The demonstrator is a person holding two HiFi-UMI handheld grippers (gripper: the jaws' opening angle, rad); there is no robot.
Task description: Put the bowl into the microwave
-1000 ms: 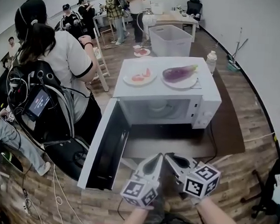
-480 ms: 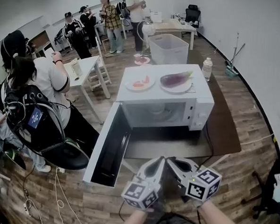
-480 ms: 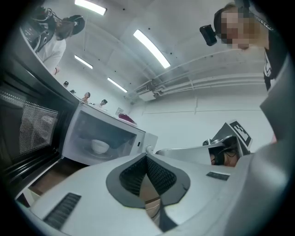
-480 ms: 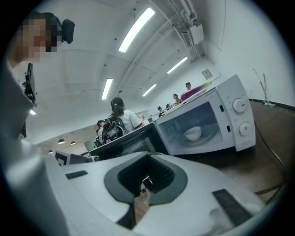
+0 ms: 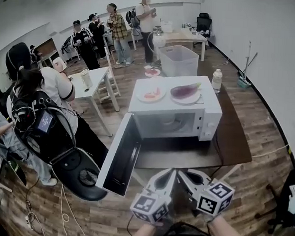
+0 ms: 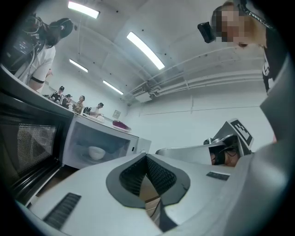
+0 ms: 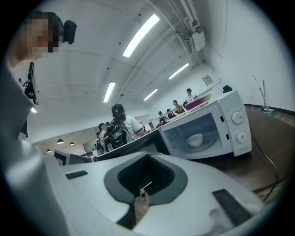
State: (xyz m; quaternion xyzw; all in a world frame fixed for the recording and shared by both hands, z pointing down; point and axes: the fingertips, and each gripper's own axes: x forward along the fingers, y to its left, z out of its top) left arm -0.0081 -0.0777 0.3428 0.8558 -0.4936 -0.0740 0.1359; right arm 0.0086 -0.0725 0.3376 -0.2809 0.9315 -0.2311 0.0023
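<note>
both tongs are clamped closed with nothing in them, left gripper [image 5: 168, 173] and right gripper [image 5: 182, 173] side by side, down low in front of the microwave [image 5: 210, 125]. the white bowl [image 7: 195, 138] sits upright inside it. the door [image 5: 119, 160] stands wide open on the left. an eggplant [image 5: 185, 89] lies on a plate on top.

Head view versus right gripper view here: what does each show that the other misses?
Head view only: both grippers side by side, left gripper and right gripper, plus the water bottle and white bin beyond the microwave. Right gripper view only: its pads shut together, nothing between, and the head camera overhead. Both: the microwave, door open, white bowl inside.
</note>
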